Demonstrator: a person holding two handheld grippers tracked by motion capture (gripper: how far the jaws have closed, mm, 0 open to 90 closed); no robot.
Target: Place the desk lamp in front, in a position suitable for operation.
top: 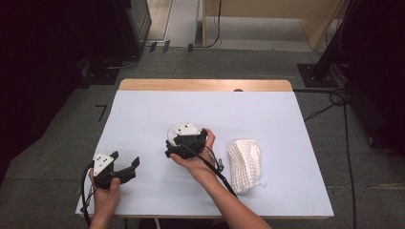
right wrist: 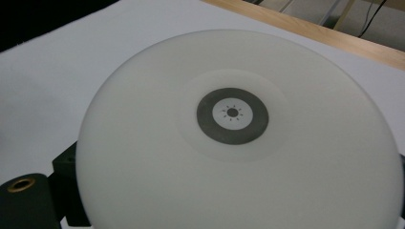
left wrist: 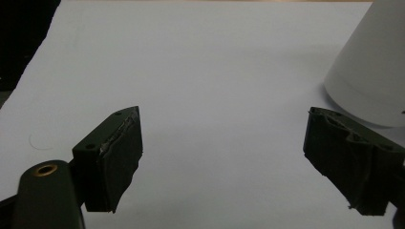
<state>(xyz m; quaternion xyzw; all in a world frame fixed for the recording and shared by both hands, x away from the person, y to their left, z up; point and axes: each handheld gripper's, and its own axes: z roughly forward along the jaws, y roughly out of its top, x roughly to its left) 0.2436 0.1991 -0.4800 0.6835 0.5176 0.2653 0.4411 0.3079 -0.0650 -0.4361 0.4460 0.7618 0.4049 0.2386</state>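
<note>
A white round cup point(right wrist: 239, 143), with a grey ring at the middle of its flat end, sits between the jaws of my right gripper point(top: 177, 142). One black finger point(right wrist: 64, 171) shows at its lower left edge, and the jaws are closed on it. In the high view the cup point(top: 172, 131) peeks out beside that gripper near the table's middle. The same cup point(left wrist: 367, 62) stands at the right edge of the left gripper view. My left gripper point(top: 125, 158) rests low at the front left of the table, its jaws point(left wrist: 222, 138) wide apart with nothing between them.
A white mesh cloth point(top: 245, 164) lies crumpled to the right of my right forearm. A white sheet covers the table point(top: 143, 109), with a wooden strip along the far edge. Cables trail from both grippers toward the front edge.
</note>
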